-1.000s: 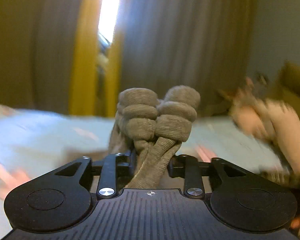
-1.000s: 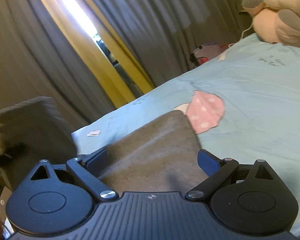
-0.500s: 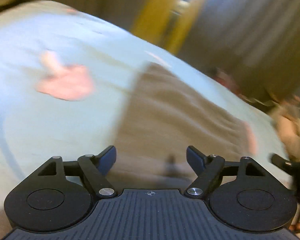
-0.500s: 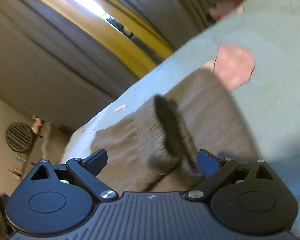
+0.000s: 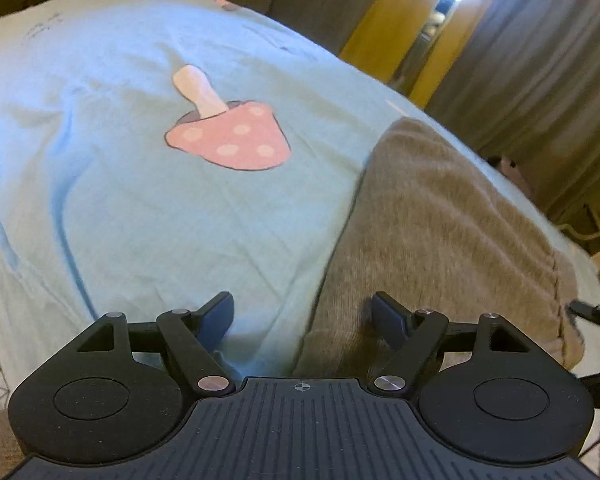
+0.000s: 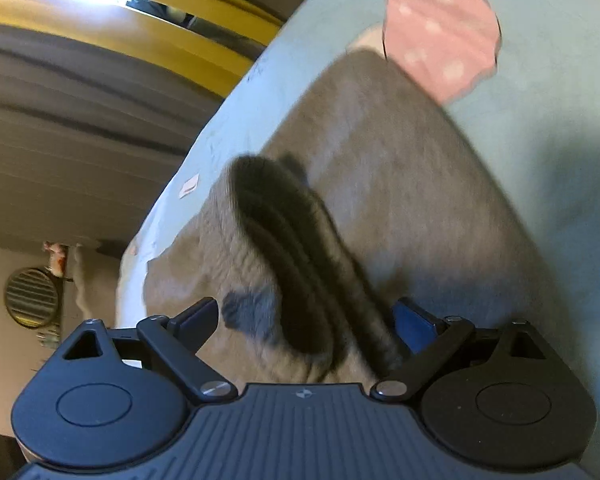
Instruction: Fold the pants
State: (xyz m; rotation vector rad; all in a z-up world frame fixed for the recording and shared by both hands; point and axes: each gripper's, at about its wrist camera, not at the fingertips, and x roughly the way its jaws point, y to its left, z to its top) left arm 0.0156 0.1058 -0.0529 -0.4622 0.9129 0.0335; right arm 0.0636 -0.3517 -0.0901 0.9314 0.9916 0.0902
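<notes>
One bed (image 5: 100, 208) fills most of what I can see, covered in a pale blue sheet with faint creases. Behind the bed hang grey curtains (image 5: 540, 60) with a yellow strip (image 5: 384, 20) beside a bright gap of daylight.

One pair of grey-brown pants (image 5: 440, 232) lies on the bed, spread fairly flat, its near edge running toward the curtains. In the right wrist view the same pants (image 6: 380, 152) show a dark ribbed fold (image 6: 292, 248) standing up from the cloth, blurred.

One pink mushroom print (image 5: 228, 136) with pale dots sits on the sheet, just left of the pants; from the right side the cloth covers part of it (image 6: 440, 36).

The left tongs (image 5: 303, 316) are spread wide and hold nothing; one finger is over bare sheet, the other over the edge of the pants. The right tongs (image 6: 306, 318) are also spread wide, with the raised fold between the fingers (image 6: 414, 322) but not pinched.

One round slatted thing (image 6: 31, 298) hangs on the far wall.
</notes>
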